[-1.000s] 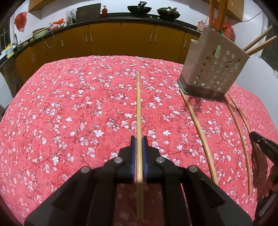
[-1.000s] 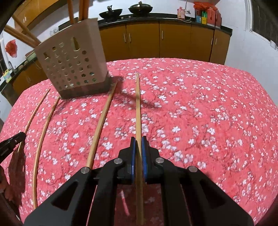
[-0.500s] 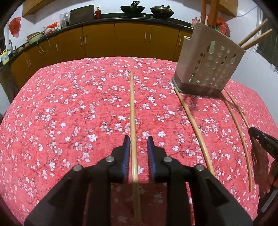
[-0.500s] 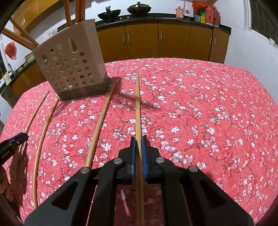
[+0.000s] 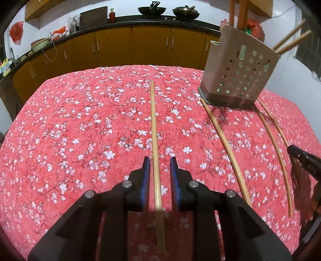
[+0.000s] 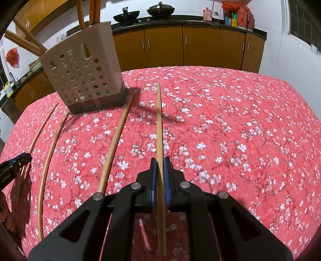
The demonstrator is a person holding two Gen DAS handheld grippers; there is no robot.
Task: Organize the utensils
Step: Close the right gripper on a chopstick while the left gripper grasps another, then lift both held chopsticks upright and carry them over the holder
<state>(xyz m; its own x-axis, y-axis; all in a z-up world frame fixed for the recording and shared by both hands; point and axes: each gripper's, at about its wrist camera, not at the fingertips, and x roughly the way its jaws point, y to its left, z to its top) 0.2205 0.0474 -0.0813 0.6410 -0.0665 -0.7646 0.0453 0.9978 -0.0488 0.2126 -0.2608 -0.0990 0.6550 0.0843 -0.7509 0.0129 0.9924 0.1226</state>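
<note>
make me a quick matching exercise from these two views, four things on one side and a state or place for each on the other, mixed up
Things:
1. left hand-held gripper
2. right hand-held gripper
3. beige perforated plastic utensil holder
4. two black woks

States or places:
A. on the dark counter at the back
B. clamped on a wooden chopstick
C. stands on the red floral tablecloth with wooden sticks poking out of its top
D. pads apart, wooden chopstick lying between them

Pairs: 1-D, 2-B, 3-C, 4-A
</note>
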